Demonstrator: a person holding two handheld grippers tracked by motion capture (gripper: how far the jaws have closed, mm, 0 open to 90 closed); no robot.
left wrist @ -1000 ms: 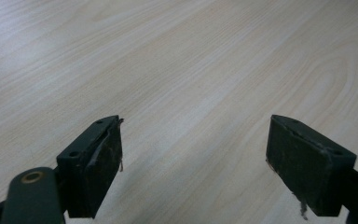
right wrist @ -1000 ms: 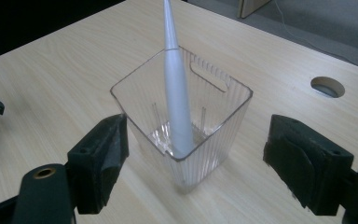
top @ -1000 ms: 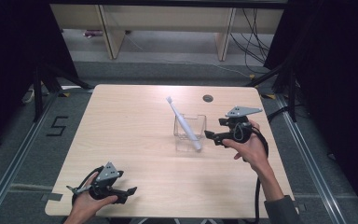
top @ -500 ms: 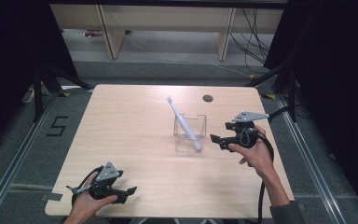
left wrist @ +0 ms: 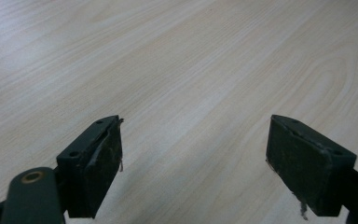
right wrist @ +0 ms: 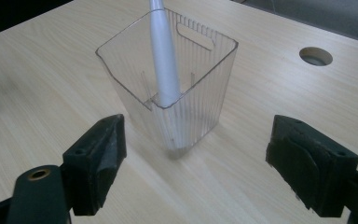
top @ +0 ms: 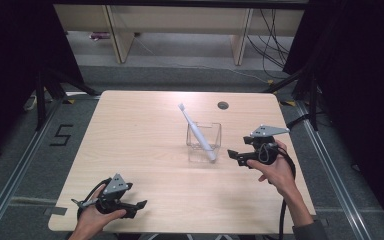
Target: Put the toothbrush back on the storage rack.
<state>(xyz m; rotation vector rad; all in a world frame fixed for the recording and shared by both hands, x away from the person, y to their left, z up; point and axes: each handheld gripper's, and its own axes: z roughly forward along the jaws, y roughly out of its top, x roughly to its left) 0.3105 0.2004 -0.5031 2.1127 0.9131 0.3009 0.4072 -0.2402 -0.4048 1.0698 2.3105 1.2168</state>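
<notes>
High view: worktop (top: 145, 135); clear cup (top: 203, 148) right of centre, toothbrush (top: 195, 131) leaning in it, head up and out toward the far left. My right tool (top: 232, 156) just beside the cup, apart from it. My left tool (top: 139, 205) at the near edge, well apart.

Left gripper view: my jaws wide, empty, bare worktop under them.

Right gripper view: my jaws wide, empty, cup (right wrist: 186, 116) ahead between them, brush handle (right wrist: 164, 65) inside. I judge the cup light, thin, slippery, easily tipped; grip low across opposite walls. Brush stiff, light; grip mid-handle.
</notes>
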